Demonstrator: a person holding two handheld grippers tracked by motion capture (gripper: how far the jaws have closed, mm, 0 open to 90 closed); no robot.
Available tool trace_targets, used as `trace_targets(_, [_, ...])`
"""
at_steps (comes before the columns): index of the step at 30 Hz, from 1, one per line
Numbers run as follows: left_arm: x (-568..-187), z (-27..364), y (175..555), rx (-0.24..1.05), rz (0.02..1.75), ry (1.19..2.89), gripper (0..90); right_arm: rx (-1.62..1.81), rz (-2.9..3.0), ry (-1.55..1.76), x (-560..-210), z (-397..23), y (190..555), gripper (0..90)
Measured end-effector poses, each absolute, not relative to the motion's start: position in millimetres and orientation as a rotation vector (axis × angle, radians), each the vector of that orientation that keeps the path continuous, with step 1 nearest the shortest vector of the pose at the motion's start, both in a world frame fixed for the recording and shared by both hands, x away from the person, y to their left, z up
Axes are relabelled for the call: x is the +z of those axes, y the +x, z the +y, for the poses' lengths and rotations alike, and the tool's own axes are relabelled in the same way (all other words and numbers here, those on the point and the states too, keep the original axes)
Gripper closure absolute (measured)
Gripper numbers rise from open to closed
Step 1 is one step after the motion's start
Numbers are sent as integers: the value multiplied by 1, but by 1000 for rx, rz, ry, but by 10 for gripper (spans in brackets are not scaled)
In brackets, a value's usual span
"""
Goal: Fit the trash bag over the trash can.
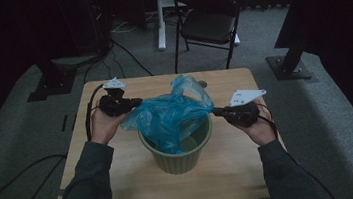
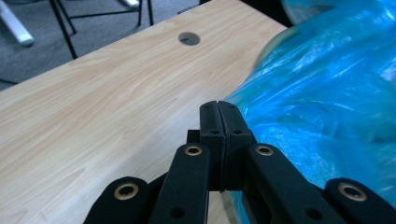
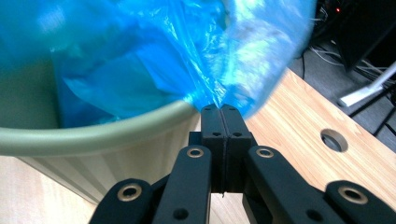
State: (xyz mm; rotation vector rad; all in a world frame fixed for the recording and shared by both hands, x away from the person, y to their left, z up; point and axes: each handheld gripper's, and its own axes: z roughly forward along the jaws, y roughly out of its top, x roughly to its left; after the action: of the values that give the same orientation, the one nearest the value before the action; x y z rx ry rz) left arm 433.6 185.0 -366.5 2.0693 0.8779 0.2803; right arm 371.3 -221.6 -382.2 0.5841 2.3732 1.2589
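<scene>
Plastic, blue and crinkled, made up the bag [image 1: 169, 115] that sat half inside a green bin [image 1: 178, 152] in the middle of the table [image 1: 232, 168]. The left gripper [image 1: 134, 103] had its jaws pressed together beside the bag's left edge; whether any film was caught between them I could not tell. The right gripper [image 1: 216, 110] was clamped on the bag's right edge, just above the bin's rim, the film pulled out taut towards it.

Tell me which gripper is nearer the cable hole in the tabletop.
Right. The right gripper sits beside the bin's right rim, nearer the cable hole; the left gripper is across the blue bag, farther left.
</scene>
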Motion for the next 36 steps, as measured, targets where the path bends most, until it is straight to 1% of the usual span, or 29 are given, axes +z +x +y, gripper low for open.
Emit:
trace_targets(6, [-372, 187, 440, 263, 914, 2054, 899, 1239, 2386, 606, -388, -222, 377, 900])
trace_targets(9, [-371, 186, 439, 263, 891, 2049, 898, 1244, 2383, 610, -387, -222, 377, 900])
trace_targets(10, [-370, 186, 439, 268, 886, 2051, 897, 1252, 2377, 608, -386, -222, 377, 853])
trace_targets(15, [-366, 186, 434, 278, 868, 2038, 889, 1303, 2338, 605, -378, -227, 373, 737])
trace_targets(17, [-365, 186, 433, 284, 863, 2040, 885, 1329, 2326, 603, -375, -228, 372, 723])
trace_targets(20, [-364, 185, 432, 294, 857, 2044, 879, 1341, 2311, 597, -370, -229, 371, 678])
trace_targets(23, [-363, 185, 431, 300, 856, 2047, 877, 1359, 2293, 598, -366, -229, 370, 659])
trace_targets(24, [-363, 185, 431, 304, 858, 2047, 874, 1385, 2279, 588, -361, -231, 369, 630])
trace_targets(28, [-364, 186, 431, 309, 864, 2047, 874, 1398, 2274, 585, -359, -233, 368, 614])
trace_targets(30, [-364, 187, 431, 311, 868, 2046, 873, 1408, 2279, 575, -356, -238, 366, 583])
trace_targets(35, [-362, 186, 429, 311, 853, 2044, 858, 1409, 2263, 591, -355, -240, 366, 588])
trace_targets(36, [-362, 185, 429, 311, 853, 2044, 835, 1414, 2237, 627, -353, -239, 370, 622])
